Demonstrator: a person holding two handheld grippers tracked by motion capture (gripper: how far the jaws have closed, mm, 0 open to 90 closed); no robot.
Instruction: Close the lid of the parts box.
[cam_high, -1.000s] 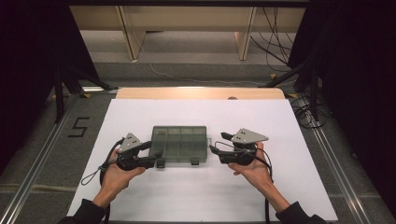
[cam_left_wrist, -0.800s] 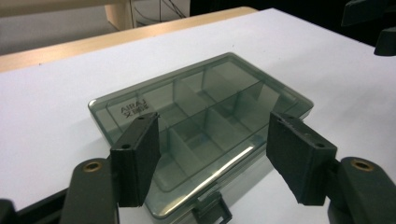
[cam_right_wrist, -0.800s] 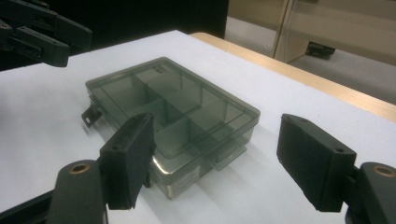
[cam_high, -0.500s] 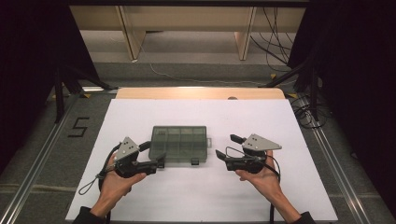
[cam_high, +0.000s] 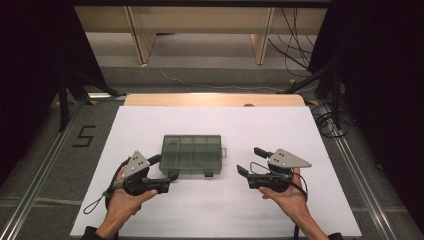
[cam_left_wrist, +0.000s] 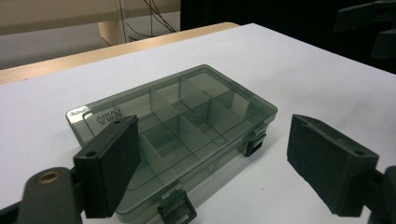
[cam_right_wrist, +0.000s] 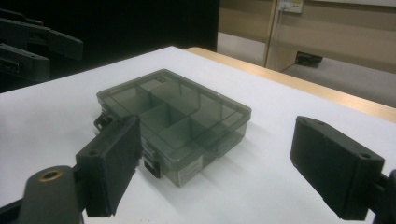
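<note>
So both grippers are spread wide with nothing between the jaws. The left gripper (cam_high: 172, 175) sits low at the near left corner of the smoky compartment box (cam_high: 192, 153), jaw tip just beside that corner — can't tell if it actually touches. In the left gripper view the box (cam_left_wrist: 177, 126) lies partly between the two black pads, lid closed, its two front latches facing the camera. The right gripper (cam_high: 249, 161) is held off to the box's right, clearly apart from it, jaws pointing back toward the box; in the right gripper view the box (cam_right_wrist: 175, 116) sits ahead, behind the left pad.

Pose-wise, the left hand (cam_high: 125, 200) comes up from the bottom edge, wrapped under its gripper, and the right hand (cam_high: 285, 196) mirrors it — palm under the handle, forearm angled inward.

The box rests flat around the middle of the white table (cam_high: 225, 215). Its dividers show through the lid, but whether anything is inside is hard to make out. Both forearms are cut off at the bottom edge.
</note>
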